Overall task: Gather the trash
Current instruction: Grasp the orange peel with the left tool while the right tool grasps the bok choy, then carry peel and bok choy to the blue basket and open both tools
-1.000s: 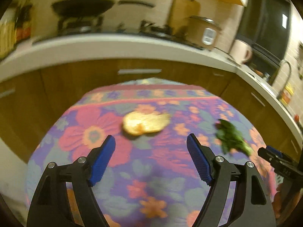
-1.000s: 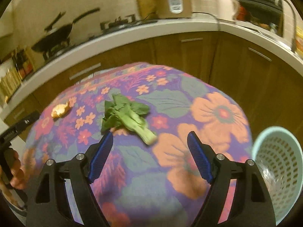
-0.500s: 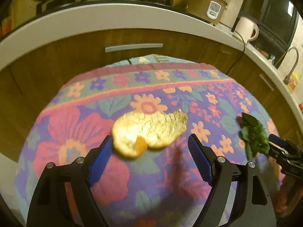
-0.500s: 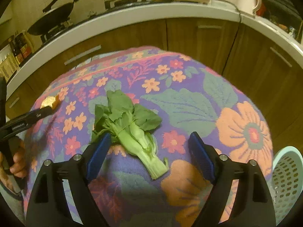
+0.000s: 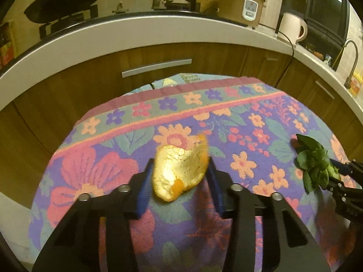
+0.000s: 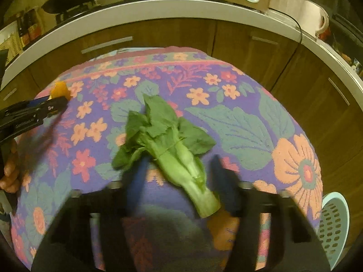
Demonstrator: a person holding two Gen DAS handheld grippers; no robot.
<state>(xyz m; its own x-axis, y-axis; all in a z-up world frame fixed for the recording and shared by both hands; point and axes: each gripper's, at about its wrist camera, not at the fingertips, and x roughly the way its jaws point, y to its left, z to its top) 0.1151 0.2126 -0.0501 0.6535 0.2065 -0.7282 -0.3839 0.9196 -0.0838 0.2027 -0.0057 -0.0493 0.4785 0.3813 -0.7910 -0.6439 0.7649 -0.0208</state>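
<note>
An orange peel point(image 5: 179, 172) stands curled up between the blue pads of my left gripper point(image 5: 179, 172), whose jaws are closing and press on both its sides above the flowered tablecloth point(image 5: 249, 136). The right wrist view shows that peel point(image 6: 59, 89) at the left gripper's tip. A green bok choy point(image 6: 177, 156) lies on the cloth between the fingers of my right gripper point(image 6: 178, 170). Its jaws are closing and look blurred, with a thin gap still showing beside the stalk. In the left wrist view the bok choy point(image 5: 314, 163) sits at the right gripper point(image 5: 338, 176).
A pale blue perforated basket point(image 6: 335, 222) stands off the table's right side. Wooden cabinets point(image 5: 158, 68) under a white counter ring the table's far edge. On the counter are a wok point(image 5: 65, 4), a rice cooker point(image 5: 240, 4) and a kettle point(image 5: 292, 27). A hand point(image 6: 9, 172) holds the left gripper.
Both grippers moved in over their items and their jaws narrowed. The flat peel is now squeezed upright between the left pads. The bok choy lies between the right fingers.
</note>
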